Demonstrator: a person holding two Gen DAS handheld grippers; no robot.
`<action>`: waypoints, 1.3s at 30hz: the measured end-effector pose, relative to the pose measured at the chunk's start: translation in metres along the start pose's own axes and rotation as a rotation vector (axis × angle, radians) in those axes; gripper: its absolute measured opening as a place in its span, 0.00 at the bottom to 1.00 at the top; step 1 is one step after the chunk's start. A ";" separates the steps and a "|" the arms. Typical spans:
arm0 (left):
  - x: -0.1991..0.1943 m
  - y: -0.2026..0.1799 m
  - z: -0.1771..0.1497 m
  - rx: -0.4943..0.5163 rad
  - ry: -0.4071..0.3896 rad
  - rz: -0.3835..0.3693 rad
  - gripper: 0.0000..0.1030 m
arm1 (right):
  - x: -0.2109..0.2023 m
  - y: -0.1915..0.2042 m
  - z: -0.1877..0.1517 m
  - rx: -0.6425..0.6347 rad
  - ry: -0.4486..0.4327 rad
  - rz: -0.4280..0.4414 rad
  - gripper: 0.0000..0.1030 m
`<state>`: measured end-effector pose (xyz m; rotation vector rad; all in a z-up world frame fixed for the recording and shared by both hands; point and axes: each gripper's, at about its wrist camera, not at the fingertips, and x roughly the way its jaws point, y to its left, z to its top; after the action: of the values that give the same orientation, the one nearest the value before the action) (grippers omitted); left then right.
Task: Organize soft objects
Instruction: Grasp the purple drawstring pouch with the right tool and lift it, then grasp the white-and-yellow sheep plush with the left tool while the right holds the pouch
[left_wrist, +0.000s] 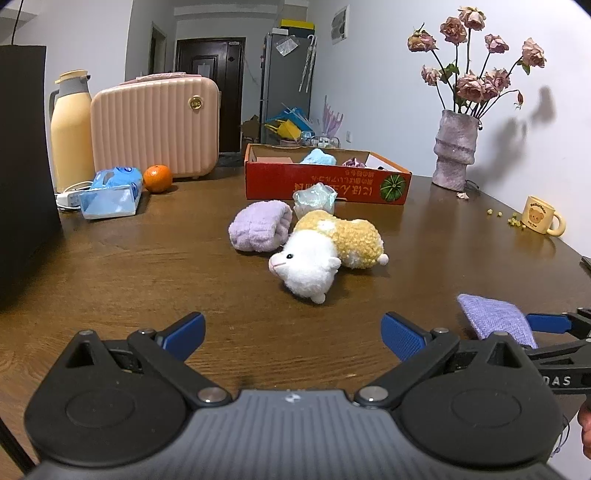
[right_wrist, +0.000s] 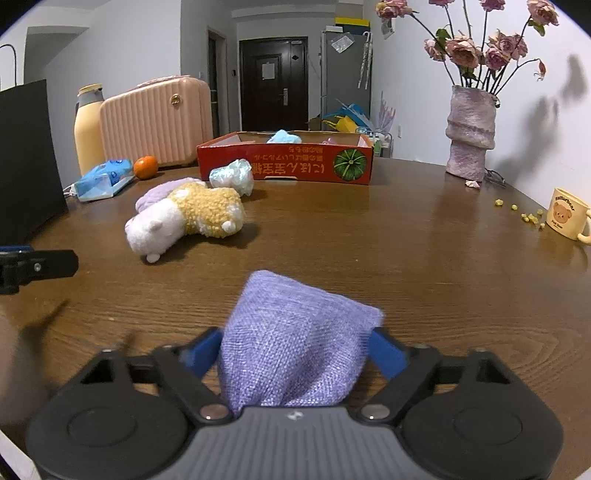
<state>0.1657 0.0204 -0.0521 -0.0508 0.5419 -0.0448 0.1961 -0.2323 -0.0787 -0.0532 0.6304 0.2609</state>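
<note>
Nearest in the right wrist view, the right gripper is clamped on a lilac woven pouch, its blue fingers pressing the cloth from both sides above a brown wooden tabletop. In the left wrist view, the left gripper hangs over the tabletop with its jaws spread wide and nothing between them; the same pouch shows at its right edge.

Farther back, near the middle of the tabletop, a white and yellow plush animal lies on its side. A rolled lavender fluffy towel touches it on the left, and a pale crumpled bundle sits just behind, close to the front wall of a shallow red cardboard box printed with a green pumpkin. Inside the box, a light blue soft item and a pinkish one peek above the rim.

To the left are an orange, a blue tissue pack, a pink ribbed case and a yellow flask. To the right stand a vase of dried roses and a cream bear mug.
</note>
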 end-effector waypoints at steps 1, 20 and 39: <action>0.001 0.000 0.000 0.000 0.002 -0.002 1.00 | 0.001 0.000 0.000 0.001 0.002 0.005 0.70; 0.020 0.004 0.012 0.009 0.006 0.007 1.00 | 0.003 -0.010 0.038 -0.014 -0.120 0.039 0.38; 0.062 -0.002 0.053 0.064 0.028 0.010 1.00 | 0.034 -0.017 0.084 0.001 -0.190 0.037 0.38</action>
<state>0.2463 0.0169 -0.0389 0.0153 0.5682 -0.0534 0.2752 -0.2303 -0.0318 -0.0157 0.4428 0.2982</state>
